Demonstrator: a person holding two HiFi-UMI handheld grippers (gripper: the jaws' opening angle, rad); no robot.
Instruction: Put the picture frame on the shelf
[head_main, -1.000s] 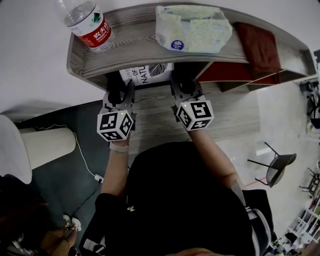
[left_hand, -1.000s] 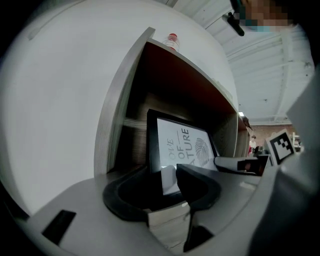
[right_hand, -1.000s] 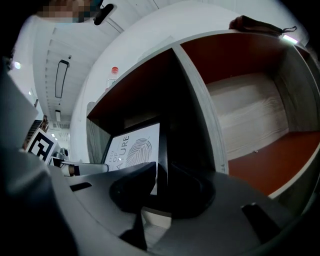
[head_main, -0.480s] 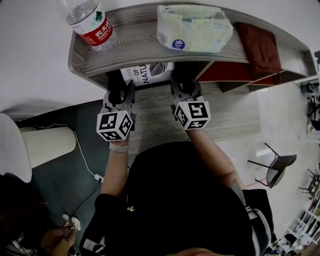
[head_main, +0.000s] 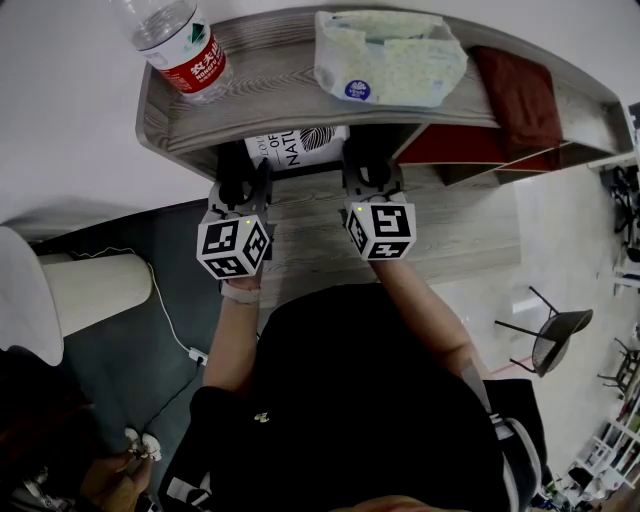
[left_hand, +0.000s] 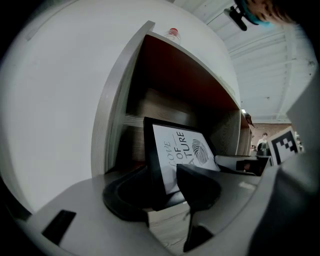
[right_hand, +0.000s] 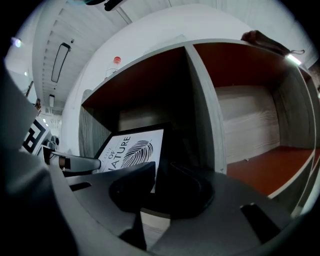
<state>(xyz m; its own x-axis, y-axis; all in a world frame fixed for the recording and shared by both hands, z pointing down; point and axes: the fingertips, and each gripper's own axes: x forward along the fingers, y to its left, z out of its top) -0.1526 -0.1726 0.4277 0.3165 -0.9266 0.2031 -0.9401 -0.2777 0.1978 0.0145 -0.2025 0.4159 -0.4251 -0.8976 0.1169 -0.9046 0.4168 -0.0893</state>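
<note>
The picture frame (head_main: 297, 146), black-edged with a white leaf print, stands leaning back in the shelf's left compartment, just under the top board. My left gripper (head_main: 243, 185) is shut on its left edge; in the left gripper view the frame (left_hand: 182, 150) sits between the jaws of my left gripper (left_hand: 162, 187). My right gripper (head_main: 365, 170) holds the right edge. In the right gripper view the frame (right_hand: 131, 150) is between the jaws of my right gripper (right_hand: 160, 187), which have just been opening slightly while the pads still touch it.
On the shelf top (head_main: 260, 95) stand a water bottle (head_main: 175, 45), a pack of wipes (head_main: 385, 55) and a dark red cloth (head_main: 520, 95). A divider (right_hand: 207, 115) separates a red-floored compartment (right_hand: 270, 167). A white cylinder (head_main: 95, 290) stands at left, a chair (head_main: 555, 335) at right.
The right gripper's cube has rolled a little. Both hands stay where they were, and the frame remains between them in the compartment.
</note>
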